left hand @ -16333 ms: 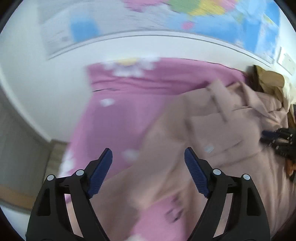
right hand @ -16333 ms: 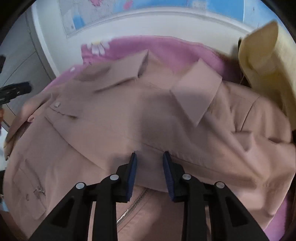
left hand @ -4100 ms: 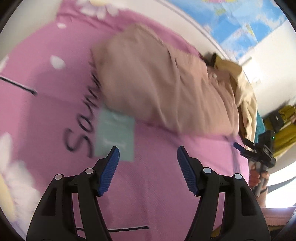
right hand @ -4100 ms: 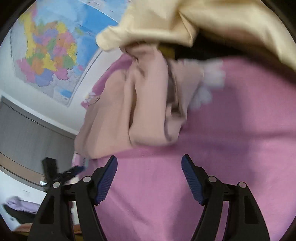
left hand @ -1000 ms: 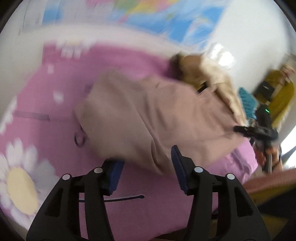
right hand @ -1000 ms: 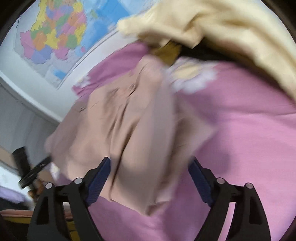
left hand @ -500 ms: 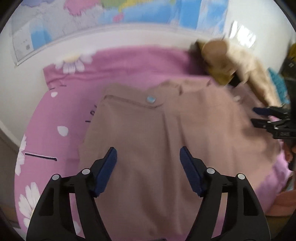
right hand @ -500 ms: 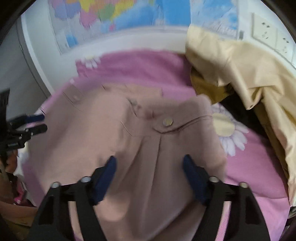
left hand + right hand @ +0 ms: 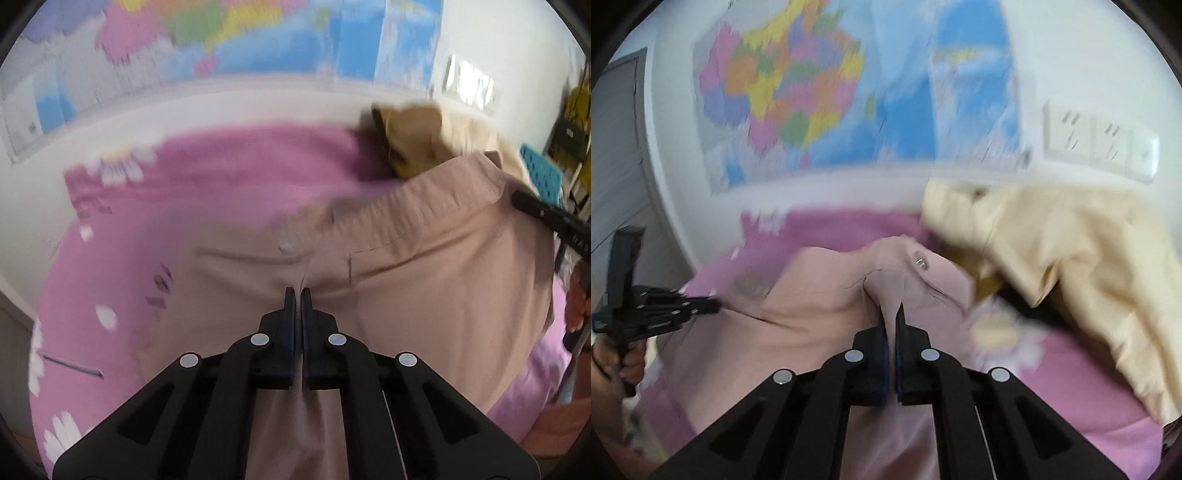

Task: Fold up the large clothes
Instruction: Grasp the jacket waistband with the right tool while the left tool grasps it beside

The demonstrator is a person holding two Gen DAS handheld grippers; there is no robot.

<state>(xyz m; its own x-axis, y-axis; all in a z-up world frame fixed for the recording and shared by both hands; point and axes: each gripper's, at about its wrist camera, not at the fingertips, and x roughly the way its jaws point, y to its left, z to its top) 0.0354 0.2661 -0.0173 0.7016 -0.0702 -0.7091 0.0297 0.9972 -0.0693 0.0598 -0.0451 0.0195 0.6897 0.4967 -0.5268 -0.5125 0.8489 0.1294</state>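
A large dusty-pink jacket (image 9: 424, 280) is held up over the pink flowered bedsheet (image 9: 221, 192). My left gripper (image 9: 296, 295) is shut on the jacket's near edge, with cloth pinched between the blue pads. My right gripper (image 9: 891, 314) is shut on the same jacket (image 9: 820, 325) near a snap button (image 9: 919, 263). Each gripper shows in the other's view: the right one at the right edge (image 9: 546, 218), the left one at the left edge (image 9: 665, 306). Both views are blurred.
A cream-yellow garment (image 9: 1071, 251) lies heaped at the bed's right side, also in the left wrist view (image 9: 417, 136). A coloured wall map (image 9: 820, 96) and wall sockets (image 9: 1100, 144) are behind the bed. A teal basket (image 9: 539, 173) stands at far right.
Both grippers were open over the spread jacket half a second ago. Now both have shut on its cloth and lifted it, so the views look toward the wall.
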